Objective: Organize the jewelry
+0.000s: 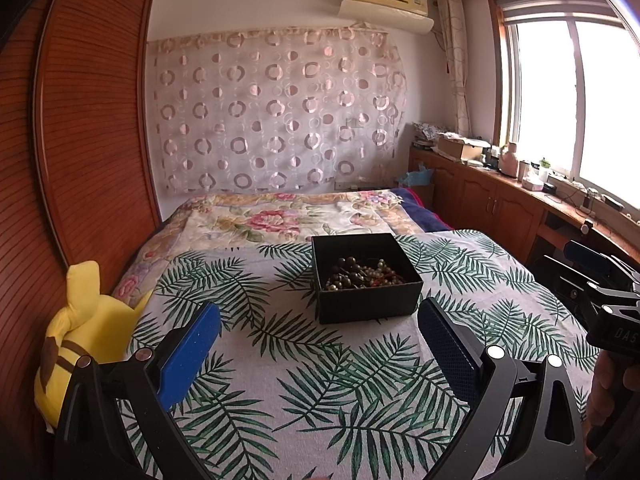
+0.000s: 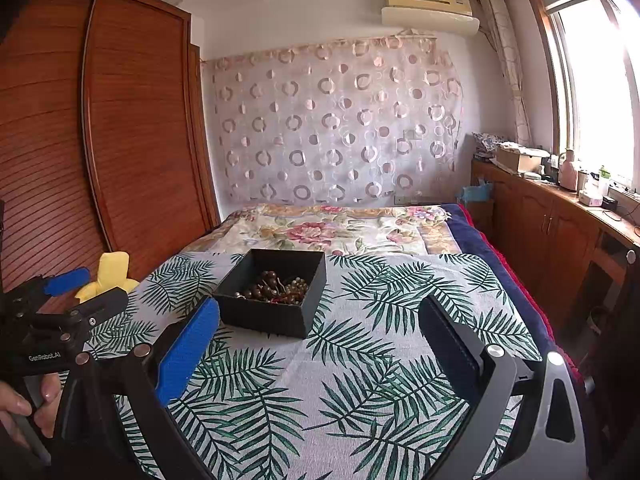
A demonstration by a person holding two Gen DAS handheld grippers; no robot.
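Note:
A black open box (image 1: 366, 280) sits on a palm-leaf cloth on the bed; it also shows in the right wrist view (image 2: 272, 292). Inside lies a tangle of dark and pale bead jewelry (image 1: 362, 274), also seen in the right wrist view (image 2: 274, 286). My left gripper (image 1: 320, 320) is open and empty, just short of the box's near side. My right gripper (image 2: 318, 316) is open and empty, to the right of the box. Each gripper shows at the edge of the other's view: the right one (image 1: 600, 280), the left one (image 2: 86, 288).
A yellow plush toy (image 1: 86, 344) lies at the bed's left edge beside the wooden wardrobe (image 1: 80, 140). A floral quilt (image 1: 280, 216) covers the far bed. Wooden cabinets (image 1: 492, 200) with clutter run under the window on the right.

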